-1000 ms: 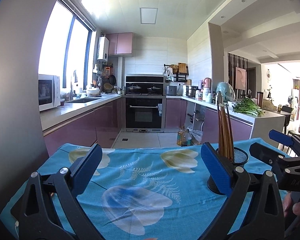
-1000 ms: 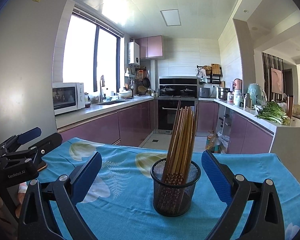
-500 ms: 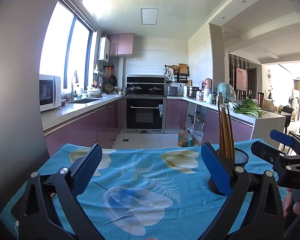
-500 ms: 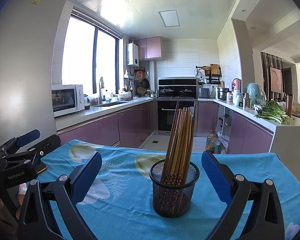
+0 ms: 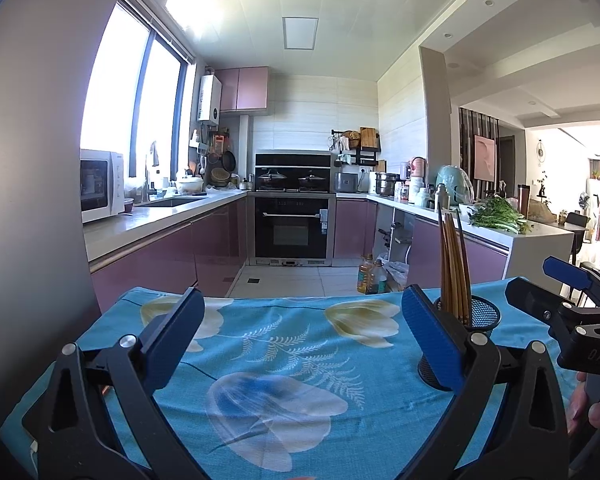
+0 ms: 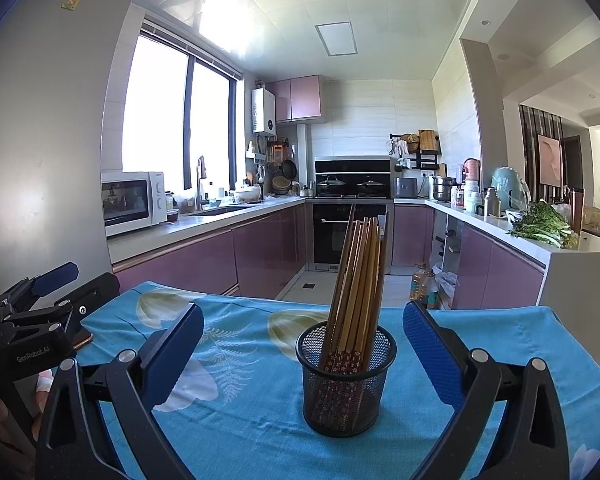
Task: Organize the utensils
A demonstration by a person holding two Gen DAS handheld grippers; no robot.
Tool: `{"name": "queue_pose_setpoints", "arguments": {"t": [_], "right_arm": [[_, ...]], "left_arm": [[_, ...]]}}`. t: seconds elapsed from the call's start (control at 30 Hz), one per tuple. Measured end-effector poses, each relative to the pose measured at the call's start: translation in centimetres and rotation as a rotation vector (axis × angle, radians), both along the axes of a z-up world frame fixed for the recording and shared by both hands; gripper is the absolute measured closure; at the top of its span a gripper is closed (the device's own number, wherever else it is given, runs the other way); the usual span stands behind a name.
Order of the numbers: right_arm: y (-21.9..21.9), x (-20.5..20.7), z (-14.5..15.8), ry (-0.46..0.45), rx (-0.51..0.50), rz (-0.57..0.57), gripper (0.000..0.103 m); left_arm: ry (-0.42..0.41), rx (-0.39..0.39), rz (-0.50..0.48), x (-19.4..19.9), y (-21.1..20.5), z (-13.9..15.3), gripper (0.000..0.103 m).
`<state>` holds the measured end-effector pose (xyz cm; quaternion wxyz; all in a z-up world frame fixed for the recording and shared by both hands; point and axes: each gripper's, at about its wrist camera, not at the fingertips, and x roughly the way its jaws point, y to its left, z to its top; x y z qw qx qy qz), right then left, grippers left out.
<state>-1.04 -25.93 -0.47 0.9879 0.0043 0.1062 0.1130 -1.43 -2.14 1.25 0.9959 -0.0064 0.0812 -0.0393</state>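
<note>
Your right tool (image 6: 303, 354), jaws spread, frames the mesh cup (image 6: 345, 384) of chopsticks (image 6: 358, 280) on the surface (image 6: 252, 412); your left tool (image 5: 298, 338), also spread, hovers left of the cup.

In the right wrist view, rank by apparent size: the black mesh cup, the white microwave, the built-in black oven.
Largest to smallest as they look:
1. Black mesh cup, though it is nearest the camera.
2. Built-in black oven, partly hidden by the brown wooden chopsticks.
3. White microwave, close to the oven, so unsure.
</note>
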Motion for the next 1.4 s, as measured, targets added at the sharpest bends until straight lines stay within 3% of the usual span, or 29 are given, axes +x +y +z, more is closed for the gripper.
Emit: {"name": "queue_pose_setpoints", "arguments": {"t": [1.4], "right_arm": [[0.13,-0.05,0.01,-0.010,0.011,-0.016,0.006]], "left_arm": [[-0.024,0.004,0.032,-0.22,0.09,-0.02,0.006]]}}
